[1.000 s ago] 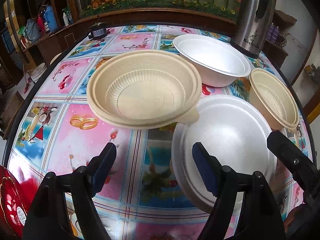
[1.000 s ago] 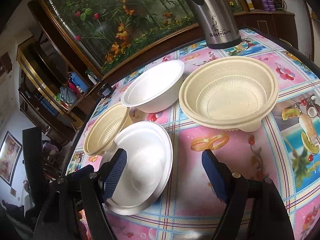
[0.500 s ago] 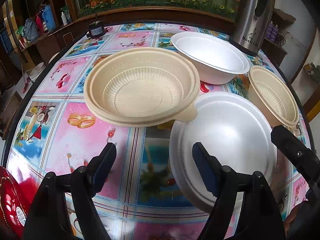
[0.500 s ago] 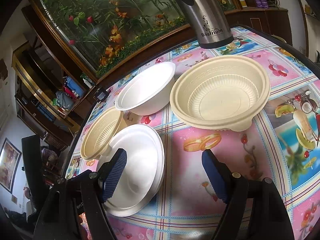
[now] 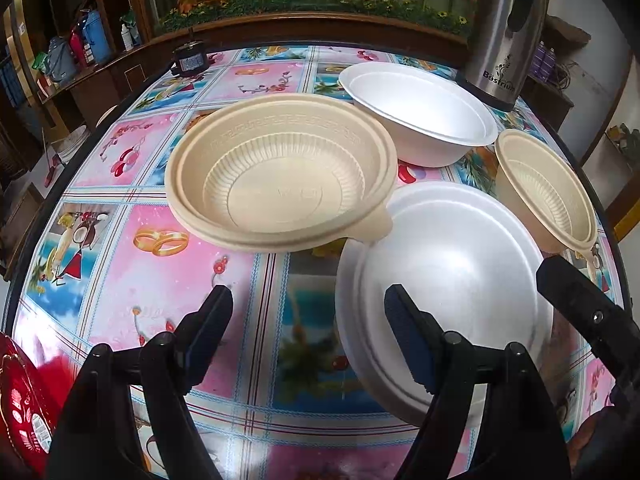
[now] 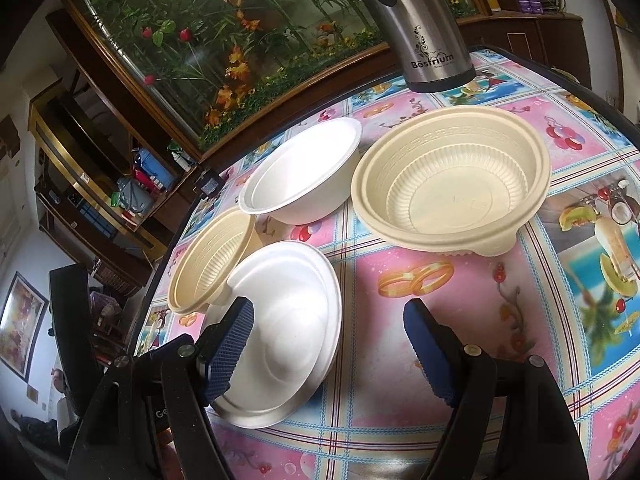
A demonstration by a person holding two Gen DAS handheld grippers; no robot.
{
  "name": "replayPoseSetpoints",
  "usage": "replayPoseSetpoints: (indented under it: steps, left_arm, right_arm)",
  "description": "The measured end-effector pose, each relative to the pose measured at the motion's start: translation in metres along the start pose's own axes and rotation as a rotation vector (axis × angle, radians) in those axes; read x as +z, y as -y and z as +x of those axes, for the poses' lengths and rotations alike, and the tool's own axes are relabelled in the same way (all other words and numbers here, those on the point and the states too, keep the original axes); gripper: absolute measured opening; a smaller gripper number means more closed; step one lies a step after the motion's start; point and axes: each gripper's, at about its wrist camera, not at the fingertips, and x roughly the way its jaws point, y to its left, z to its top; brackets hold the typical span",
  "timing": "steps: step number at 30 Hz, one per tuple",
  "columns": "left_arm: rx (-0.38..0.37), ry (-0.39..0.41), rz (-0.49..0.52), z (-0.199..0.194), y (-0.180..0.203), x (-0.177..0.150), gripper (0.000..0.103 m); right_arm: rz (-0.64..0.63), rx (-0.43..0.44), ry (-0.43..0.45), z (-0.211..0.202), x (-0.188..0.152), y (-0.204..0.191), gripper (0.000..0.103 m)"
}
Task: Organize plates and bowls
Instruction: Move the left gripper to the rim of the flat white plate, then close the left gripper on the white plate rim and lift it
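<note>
**Four dishes laid out, both grippers empty**

The big tan bowl (image 5: 280, 176) sits upright near the middle of the worktop (image 5: 160, 280), which wears a bright pink-and-blue patterned cloth. Everything else is placed around that bowl. Behind it and to one side stands a white bowl (image 5: 420, 116), upright, its rim close to the big tan bowl's rim. Further back beyond the white bowl stands a steel kettle (image 5: 504, 28) at the worktop's far edge. On the near side of the big tan bowl lies a white plate (image 5: 460, 264), and the bowl's small tab overlaps the plate's rim. A smaller tan bowl (image 5: 548, 188) leans tilted against the plate's far side.

The left hand-held gripper (image 5: 308, 336) hangs above the cloth on the near side of the big tan bowl, jaws spread wide with nothing between them. The right hand-held gripper (image 6: 328, 348) is likewise wide open and empty, one finger over the white plate without gripping it.
</note>
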Motion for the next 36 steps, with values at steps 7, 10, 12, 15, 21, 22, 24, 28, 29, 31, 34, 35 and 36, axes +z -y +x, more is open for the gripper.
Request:
replayPoseSetpoints:
  steps: [7,10,12,15,21,22,24,28,29,31,34,35,36]
  left_arm:
    - [-0.001,-0.003,0.003,0.001,0.0017,-0.0009,0.079]
    - [-0.001,-0.003,0.003,0.0011,0.0017,-0.0009,0.079]
    - [-0.001,-0.004,0.003,0.0016,0.0016,-0.0008,0.079]
    - [-0.002,-0.007,0.005,0.0029,0.0018,-0.0016,0.079]
    - [-0.004,-0.01,0.007,0.0033,0.0023,-0.0019,0.079]
    - [-0.005,-0.011,0.007,0.0033,0.0024,-0.002,0.079]
    - [-0.005,-0.012,0.008,0.003,0.0023,-0.0016,0.079]
    - [-0.007,-0.015,0.007,0.0035,0.0024,-0.0019,0.079]
    - [-0.007,-0.017,0.007,0.0037,0.0026,-0.0018,0.079]
    - [-0.008,-0.02,0.007,0.0043,0.0028,-0.0019,0.079]
    - [-0.01,-0.023,0.008,0.0047,0.0031,-0.0021,0.079]
    - [-0.011,-0.023,0.009,0.0049,0.0031,-0.0021,0.079]
    - [-0.011,-0.023,0.009,0.005,0.003,-0.0018,0.079]
  right_arm:
    - [-0.005,0.0,-0.004,0.0,-0.0001,-0.0014,0.08]
    - [-0.003,0.001,-0.004,0.0001,-0.0002,-0.0014,0.08]
    - [-0.004,0.001,-0.004,0.0001,-0.0002,-0.0017,0.08]
    - [-0.006,0.002,-0.007,0.0005,0.0002,-0.0013,0.08]
    - [-0.006,0.002,-0.007,0.0003,0.0004,-0.0017,0.08]
    - [-0.007,0.002,-0.007,0.0003,0.0004,-0.0017,0.08]
    - [-0.008,0.003,-0.007,0.0003,0.0006,-0.0021,0.08]
    - [-0.007,0.002,-0.007,0.0002,0.0003,-0.0018,0.08]
    - [-0.007,0.002,-0.007,0.0002,0.0004,-0.002,0.08]
    - [-0.007,0.003,-0.009,0.0001,0.0004,-0.0023,0.079]
    - [-0.008,0.007,-0.011,0.0003,-0.0001,-0.0024,0.079]
    - [-0.008,0.007,-0.011,0.0005,-0.0003,-0.0023,0.079]
    - [-0.008,0.007,-0.012,0.0005,-0.0003,-0.0023,0.079]
